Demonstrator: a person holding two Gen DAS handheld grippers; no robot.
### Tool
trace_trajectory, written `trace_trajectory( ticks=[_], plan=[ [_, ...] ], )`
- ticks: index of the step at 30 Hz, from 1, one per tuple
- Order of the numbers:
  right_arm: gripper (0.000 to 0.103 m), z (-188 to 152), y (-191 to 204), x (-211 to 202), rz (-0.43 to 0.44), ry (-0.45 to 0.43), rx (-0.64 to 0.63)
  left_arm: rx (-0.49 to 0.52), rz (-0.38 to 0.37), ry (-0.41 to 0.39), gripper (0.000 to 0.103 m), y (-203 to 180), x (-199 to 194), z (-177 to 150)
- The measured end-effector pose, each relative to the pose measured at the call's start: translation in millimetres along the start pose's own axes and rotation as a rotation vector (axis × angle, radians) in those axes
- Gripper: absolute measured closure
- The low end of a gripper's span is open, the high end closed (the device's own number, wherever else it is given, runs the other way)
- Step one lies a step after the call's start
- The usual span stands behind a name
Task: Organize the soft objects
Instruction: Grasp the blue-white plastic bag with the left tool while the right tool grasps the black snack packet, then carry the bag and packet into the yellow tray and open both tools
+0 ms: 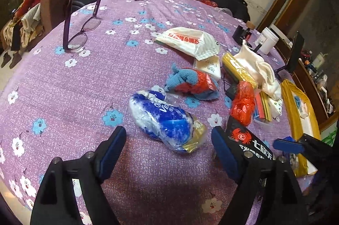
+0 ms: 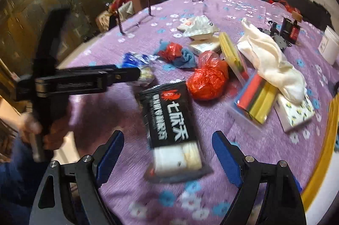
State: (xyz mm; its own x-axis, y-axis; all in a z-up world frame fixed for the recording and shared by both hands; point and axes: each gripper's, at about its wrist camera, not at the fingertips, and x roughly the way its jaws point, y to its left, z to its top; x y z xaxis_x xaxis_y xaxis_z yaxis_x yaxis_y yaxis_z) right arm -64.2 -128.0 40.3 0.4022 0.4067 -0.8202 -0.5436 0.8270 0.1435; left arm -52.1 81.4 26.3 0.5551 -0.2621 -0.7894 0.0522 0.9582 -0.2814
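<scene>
My left gripper (image 1: 168,147) is open and empty, just short of a blue and white plastic-wrapped pack (image 1: 167,120) lying on the purple flowered tablecloth (image 1: 63,98). My right gripper (image 2: 167,152) is open and empty over a black packet with a red crab logo (image 2: 171,125), which also shows in the left wrist view (image 1: 247,140). Beyond lie a blue knitted piece with a red bag on it (image 1: 191,81), a crumpled red bag (image 2: 208,79), a white cloth (image 2: 269,60) and a white printed bag (image 1: 188,40). The left gripper shows side-on in the right wrist view (image 2: 84,81).
Purple glasses (image 1: 81,34) stand at the far left. A clear box of coloured strips (image 2: 254,102), a tissue pack (image 2: 296,112), a white tub (image 2: 329,47) and a black box (image 2: 291,30) sit at the right. A yellow-edged bag (image 1: 300,115) hangs off the right edge. A person sits on a sofa (image 1: 27,4) behind.
</scene>
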Motion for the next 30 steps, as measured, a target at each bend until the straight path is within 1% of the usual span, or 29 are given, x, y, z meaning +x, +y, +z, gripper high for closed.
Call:
trace_trajectory(
  ticks=[1, 2, 3, 6, 8, 9, 10, 11, 13, 18, 20, 23, 25, 30],
  plan=[
    [0.031, 0, 0, 3, -0.011, -0.003, 0.006, -0.011, -0.001, 0.008, 0.019, 0, 2, 1],
    [0.057, -3, 1, 5, -0.017, 0.0, 0.021, -0.025, -0.001, 0.015, 0.019, 0, 5, 2],
    [0.057, -7, -2, 5, -0.014, -0.014, 0.047, -0.035, 0.006, 0.02, 0.019, 0, 7, 2],
    [0.057, -18, -8, -6, -0.029, -0.071, 0.077, -0.054, 0.062, 0.025, 0.019, -3, 19, 8],
    [0.058, -24, -11, -14, -0.027, -0.112, 0.114, -0.054, 0.112, 0.001, 0.02, -8, 25, 12],
    [0.058, -29, -13, -20, -0.028, -0.135, 0.137, -0.048, 0.129, -0.005, 0.031, -11, 27, 13],
    [0.058, -33, -14, -25, -0.03, -0.152, 0.147, -0.04, 0.146, -0.016, 0.047, -14, 28, 14],
    [0.058, -36, -15, -30, -0.03, -0.168, 0.153, -0.034, 0.128, -0.028, 0.053, -16, 28, 13],
    [0.058, -42, -16, -37, -0.028, -0.194, 0.171, -0.035, 0.076, -0.043, 0.058, -16, 26, 9],
    [0.058, -52, -18, -48, -0.002, -0.231, 0.217, -0.006, 0.034, -0.088, 0.06, -22, 8, -9],
    [0.058, -55, -18, -51, 0.006, -0.243, 0.235, 0.012, -0.003, -0.13, 0.06, -27, -6, -19],
    [0.058, -63, -19, -56, 0.007, -0.258, 0.269, 0.048, -0.025, -0.164, 0.06, -38, -20, -32],
    [0.058, -67, -22, -59, 0.006, -0.264, 0.287, 0.074, -0.039, -0.167, 0.06, -48, -24, -38],
    [0.058, -78, -32, -77, -0.001, -0.304, 0.339, 0.134, -0.044, -0.17, 0.06, -74, -29, -47]
  ],
)
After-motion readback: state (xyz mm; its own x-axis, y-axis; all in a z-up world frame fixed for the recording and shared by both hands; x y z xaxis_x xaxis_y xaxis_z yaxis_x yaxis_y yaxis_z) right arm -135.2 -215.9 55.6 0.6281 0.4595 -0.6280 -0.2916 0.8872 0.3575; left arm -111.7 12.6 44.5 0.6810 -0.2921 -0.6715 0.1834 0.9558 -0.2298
